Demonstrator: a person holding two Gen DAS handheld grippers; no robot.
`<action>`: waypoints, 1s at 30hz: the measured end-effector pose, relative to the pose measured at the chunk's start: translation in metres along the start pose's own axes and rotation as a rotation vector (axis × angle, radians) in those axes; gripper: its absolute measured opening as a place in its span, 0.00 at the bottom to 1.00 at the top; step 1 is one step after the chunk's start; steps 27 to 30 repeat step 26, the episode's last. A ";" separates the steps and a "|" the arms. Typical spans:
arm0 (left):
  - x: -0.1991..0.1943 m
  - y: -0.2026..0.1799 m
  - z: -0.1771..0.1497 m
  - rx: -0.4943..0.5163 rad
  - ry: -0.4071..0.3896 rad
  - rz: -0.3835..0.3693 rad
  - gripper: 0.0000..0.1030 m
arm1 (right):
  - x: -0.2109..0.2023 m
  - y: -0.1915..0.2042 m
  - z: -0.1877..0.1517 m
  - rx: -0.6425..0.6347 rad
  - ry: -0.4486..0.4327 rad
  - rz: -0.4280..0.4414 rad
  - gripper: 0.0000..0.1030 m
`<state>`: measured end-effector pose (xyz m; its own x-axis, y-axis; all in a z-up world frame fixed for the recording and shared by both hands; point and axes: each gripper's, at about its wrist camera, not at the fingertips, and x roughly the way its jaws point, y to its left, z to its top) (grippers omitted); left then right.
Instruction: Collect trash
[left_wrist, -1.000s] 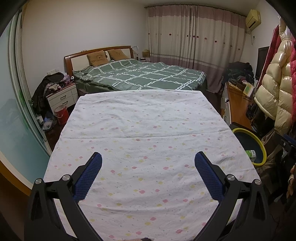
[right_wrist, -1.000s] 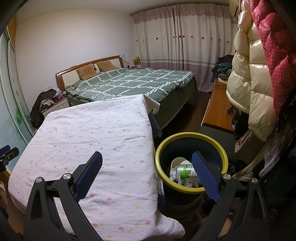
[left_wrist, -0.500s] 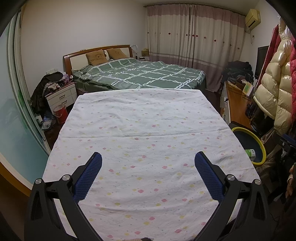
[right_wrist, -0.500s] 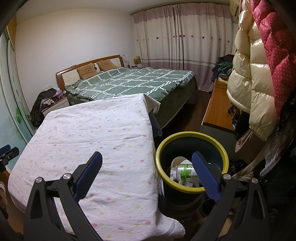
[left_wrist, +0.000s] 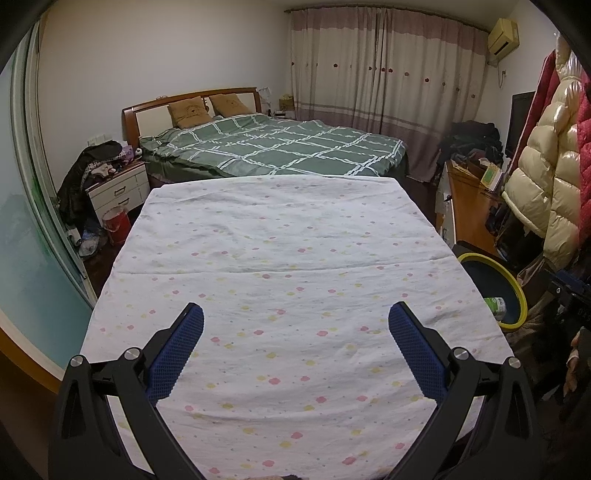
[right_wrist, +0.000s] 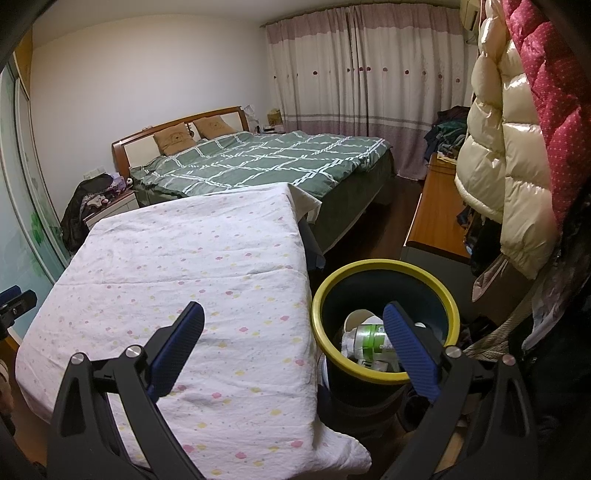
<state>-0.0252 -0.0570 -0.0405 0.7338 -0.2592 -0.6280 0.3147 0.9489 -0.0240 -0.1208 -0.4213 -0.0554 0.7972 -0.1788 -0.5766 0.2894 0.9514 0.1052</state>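
A dark bin with a yellow rim (right_wrist: 388, 266) stands on the floor at the right edge of the cloth-covered table (right_wrist: 184, 258). Inside it lie a green-and-white bottle (right_wrist: 369, 334) and white crumpled bits (right_wrist: 356, 319). My right gripper (right_wrist: 293, 317) is open and empty, held above the table's right edge and the bin. My left gripper (left_wrist: 295, 317) is open and empty over the table's near half (left_wrist: 295, 258). The bin's yellow rim (left_wrist: 515, 280) and the bottle (left_wrist: 495, 305) also show at the far right of the left wrist view.
A bed with a green checked cover (left_wrist: 277, 147) lies behind the table. A white nightstand (left_wrist: 118, 190) and a red bucket (left_wrist: 116, 225) stand at the left. Puffy coats (right_wrist: 513, 166) hang at the right above a wooden cabinet (right_wrist: 436, 214).
The left wrist view has shifted slightly, so the table sits a little further right in it. The right gripper and the bin look unchanged.
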 end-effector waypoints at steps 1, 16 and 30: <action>0.001 0.000 0.000 -0.004 0.002 0.000 0.96 | 0.001 0.000 0.001 0.000 0.000 0.000 0.90; 0.018 0.007 0.008 -0.020 0.038 -0.039 0.96 | 0.012 0.005 0.006 -0.014 0.019 0.015 0.90; 0.096 0.038 0.039 -0.041 0.141 0.004 0.96 | 0.082 0.045 0.035 -0.081 0.088 0.056 0.91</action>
